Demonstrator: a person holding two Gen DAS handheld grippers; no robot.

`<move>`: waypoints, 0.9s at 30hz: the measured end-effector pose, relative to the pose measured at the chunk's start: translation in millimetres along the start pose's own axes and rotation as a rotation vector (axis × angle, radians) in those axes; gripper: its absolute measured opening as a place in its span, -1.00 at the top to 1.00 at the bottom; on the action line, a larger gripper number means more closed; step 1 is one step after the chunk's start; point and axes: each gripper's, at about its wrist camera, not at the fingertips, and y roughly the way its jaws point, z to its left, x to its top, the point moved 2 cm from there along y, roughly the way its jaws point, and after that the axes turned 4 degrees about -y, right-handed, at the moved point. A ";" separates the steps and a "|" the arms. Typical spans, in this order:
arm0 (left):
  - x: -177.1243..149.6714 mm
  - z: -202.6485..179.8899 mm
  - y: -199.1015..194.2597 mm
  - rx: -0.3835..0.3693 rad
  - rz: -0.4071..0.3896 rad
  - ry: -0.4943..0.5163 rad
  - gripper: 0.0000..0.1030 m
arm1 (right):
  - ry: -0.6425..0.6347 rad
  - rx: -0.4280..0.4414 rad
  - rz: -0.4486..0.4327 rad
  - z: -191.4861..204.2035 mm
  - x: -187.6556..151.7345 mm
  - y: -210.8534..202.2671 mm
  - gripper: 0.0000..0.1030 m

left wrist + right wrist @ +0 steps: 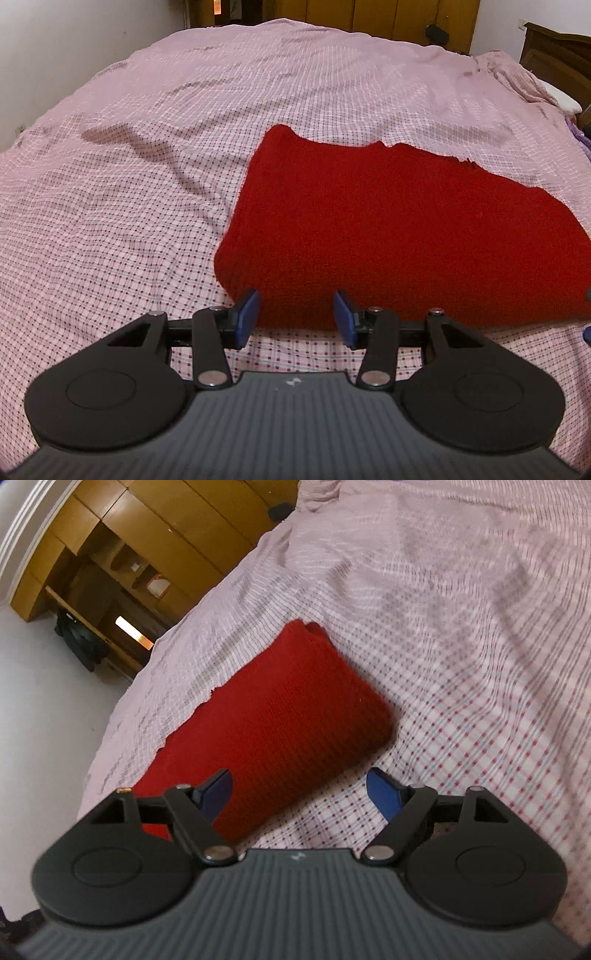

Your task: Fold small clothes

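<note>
Bed (147, 206) under a pink checked sheet fills both my views, and the red knit garment (388, 229) lies on it, folded into a thick, fuzzy-textured slab with one uneven edge. My left gripper (295, 317) sits at its near edge, fingers apart, gripping nothing. My right gripper (303, 797) has fingers spread wide over its corner, empty.
</note>
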 end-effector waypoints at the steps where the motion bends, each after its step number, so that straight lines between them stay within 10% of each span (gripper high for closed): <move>1: -0.3 0.2 0.6 0.000 0.000 0.000 -0.03 | -0.003 -0.001 -0.005 0.2 -0.6 2.1 -0.57; 27: -4.7 0.6 6.3 0.006 -0.002 0.006 -0.05 | 0.147 0.013 -0.117 -3.6 -21.9 -7.0 -0.70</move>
